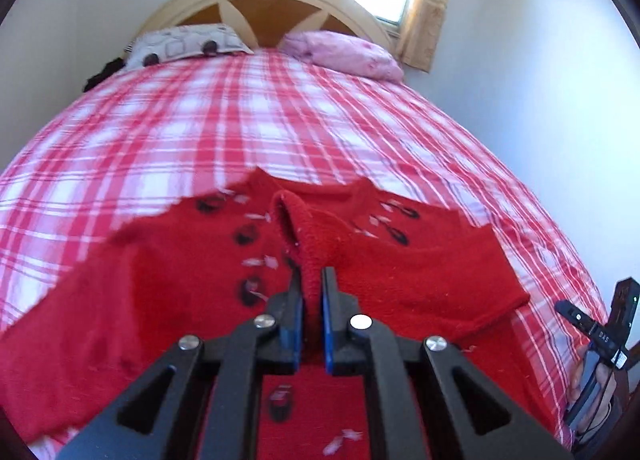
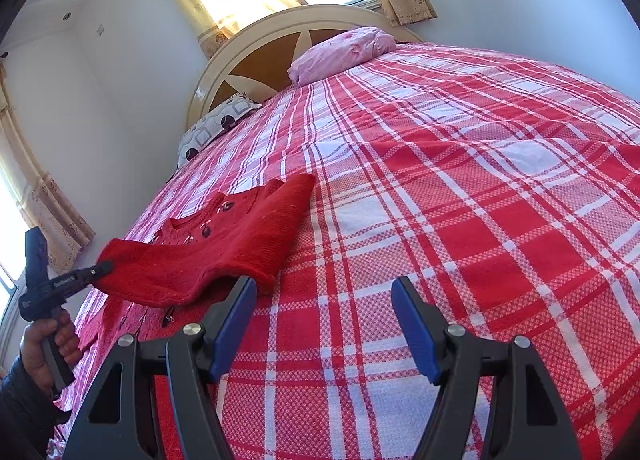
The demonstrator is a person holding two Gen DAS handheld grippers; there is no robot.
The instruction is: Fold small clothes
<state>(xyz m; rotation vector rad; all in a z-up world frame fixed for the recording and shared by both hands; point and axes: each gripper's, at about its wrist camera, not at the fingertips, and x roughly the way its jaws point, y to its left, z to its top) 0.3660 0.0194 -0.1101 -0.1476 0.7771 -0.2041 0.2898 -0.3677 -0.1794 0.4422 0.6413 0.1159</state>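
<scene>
L claw (image 1: 311, 284) clenched on red knit sweater (image 1: 420, 276) fold, lifted off plaid bed (image 1: 280, 120); R claw (image 2: 324, 300) released, empty; knit soft, floppy, light; best pinched at hem/shoulder edges.

The right gripper (image 2: 324, 292) hangs wide open over the red plaid bedspread (image 2: 460, 200), while at nine o'clock the left gripper (image 2: 105, 269) pinches the red sweater (image 2: 224, 248), lifting its edge off the bed.

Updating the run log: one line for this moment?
left claw: shut on red sweater cuff | right claw: open, empty | plaid bedspread
</scene>
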